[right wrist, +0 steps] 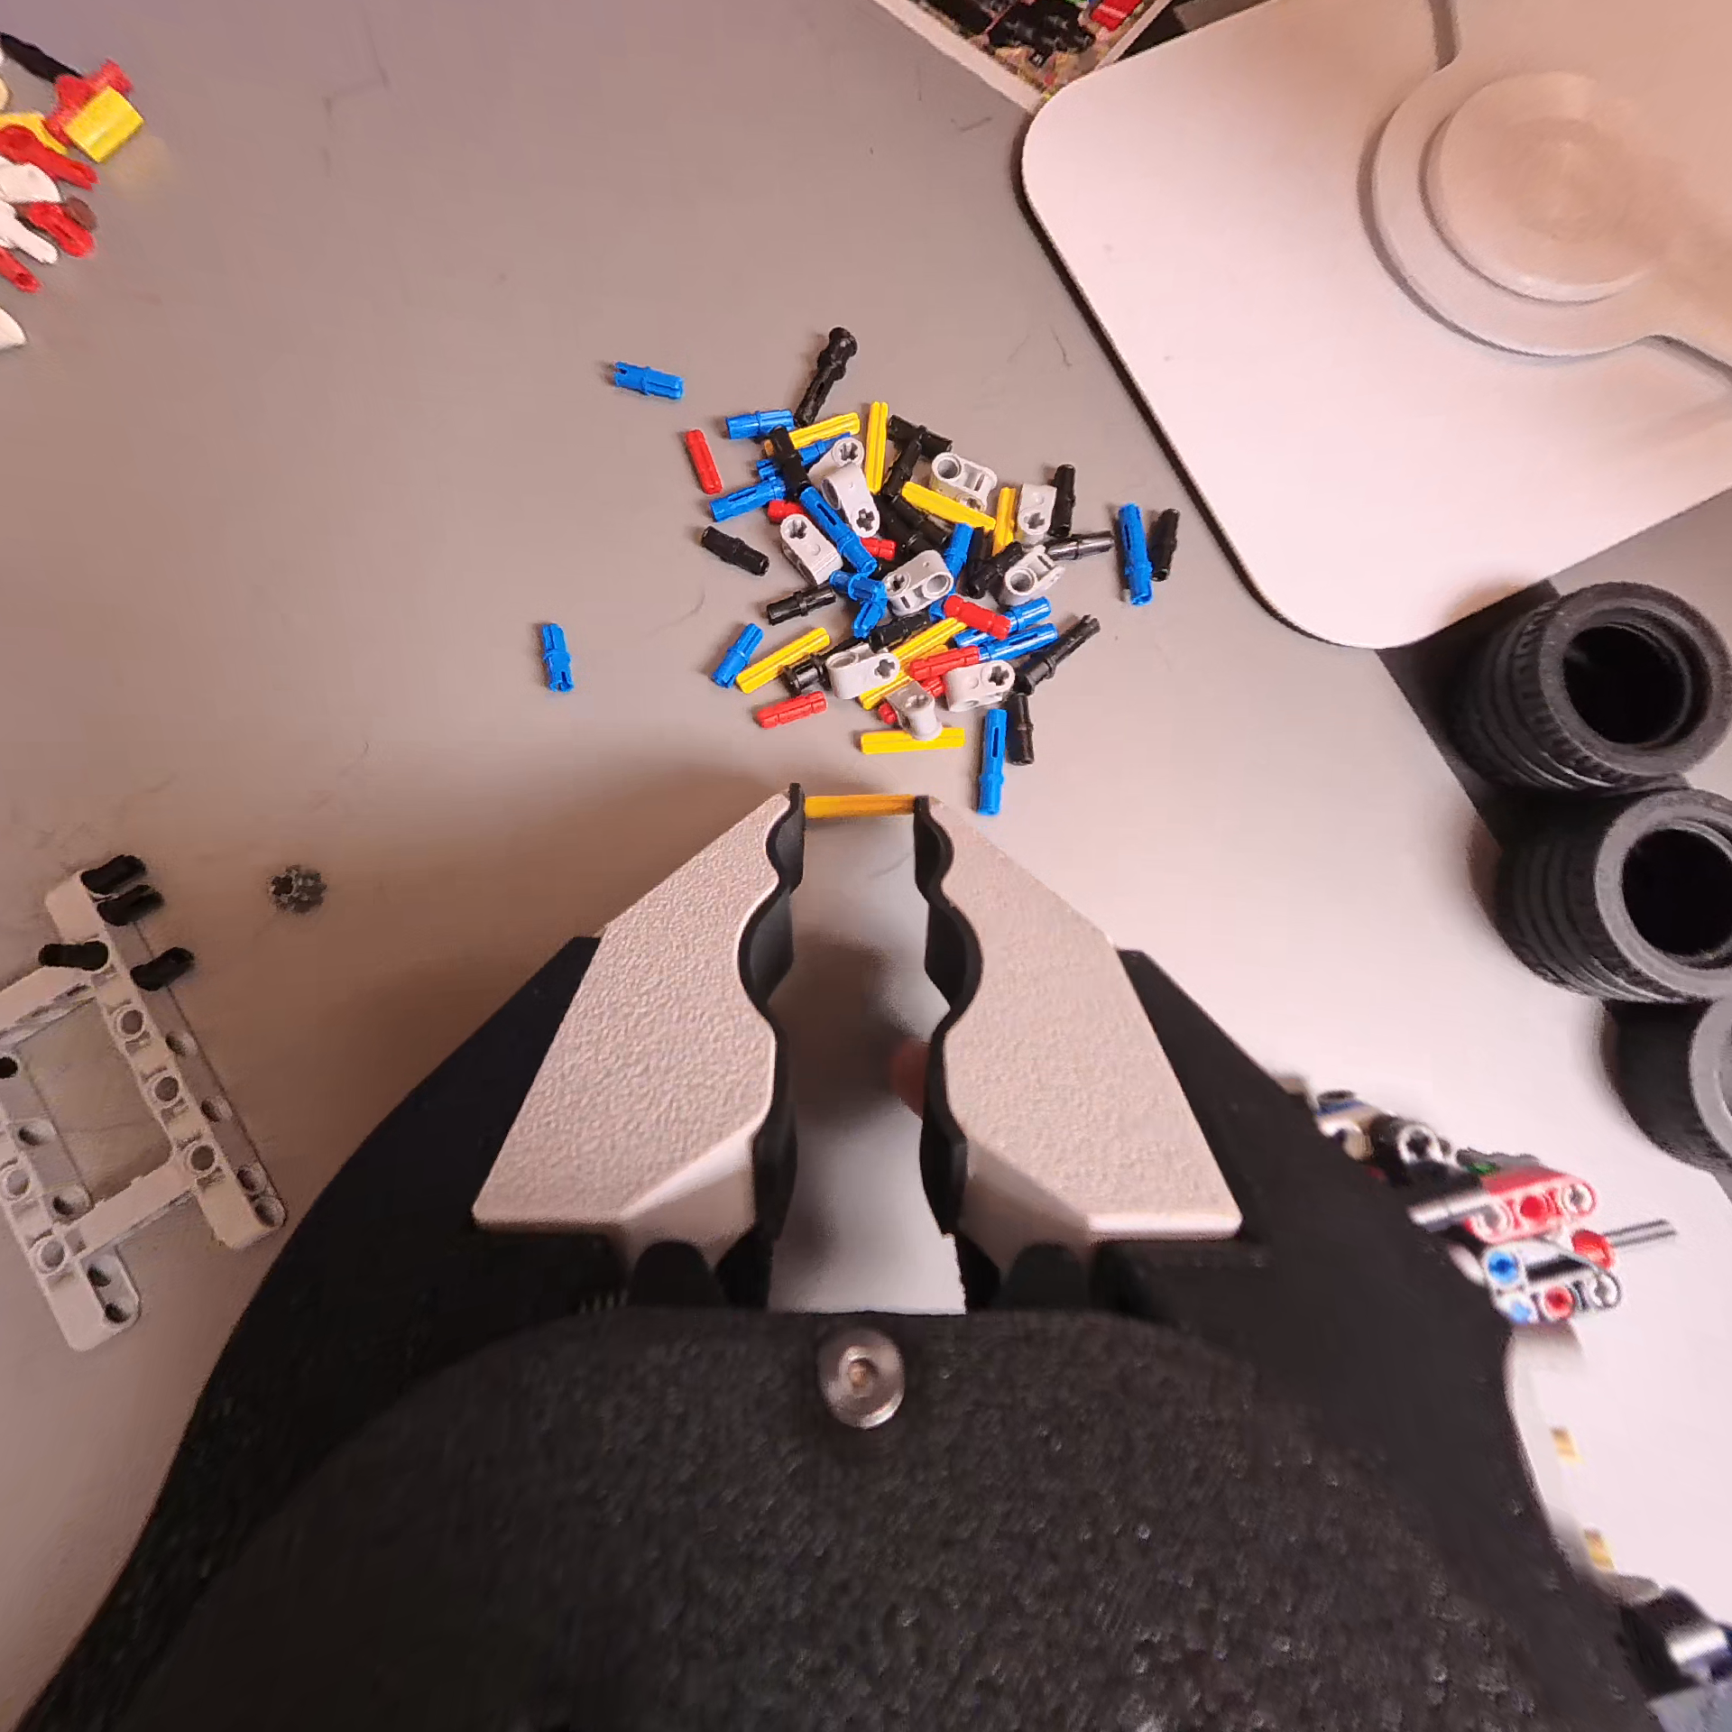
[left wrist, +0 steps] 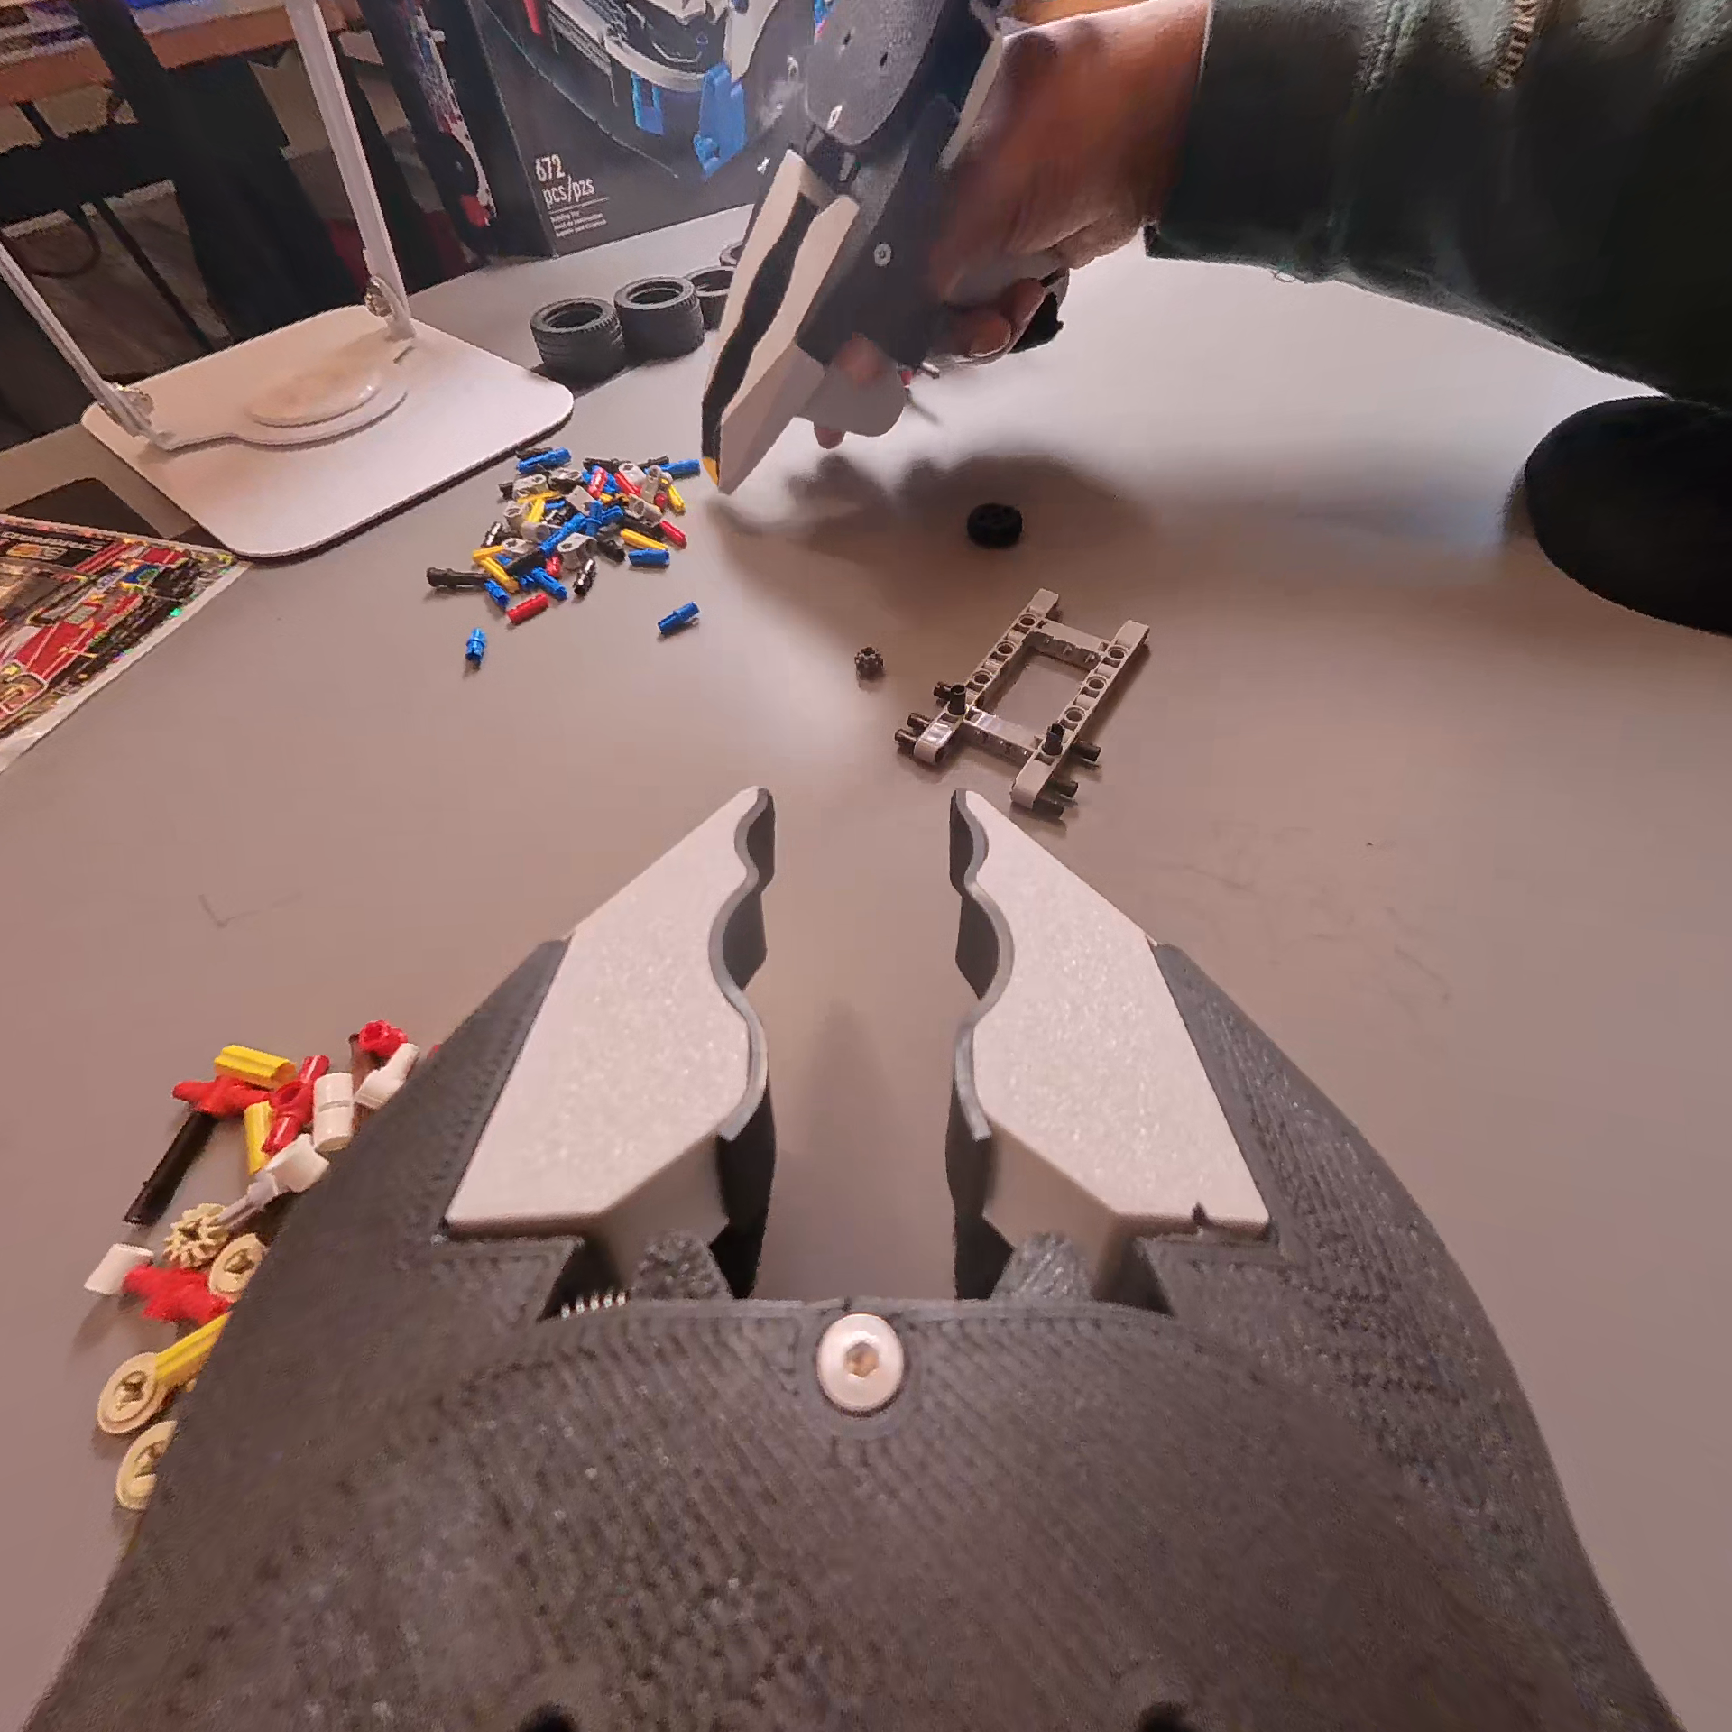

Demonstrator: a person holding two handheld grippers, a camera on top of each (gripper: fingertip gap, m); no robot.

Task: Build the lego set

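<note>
Tabletop (left wrist: 1312,937), grey, carries a heap of small pins (right wrist: 900,572), a grey frame (left wrist: 1026,698) and tyres (right wrist: 1612,684) beside a white stand base (right wrist: 1312,281). Right gripper (right wrist: 859,808) pinches a yellow axle (right wrist: 859,806) at its jaw tips, just short of the heap. Left gripper (left wrist: 862,815) hovers with jaws parted and empty, near the frame; bare surface surrounds it.
</note>
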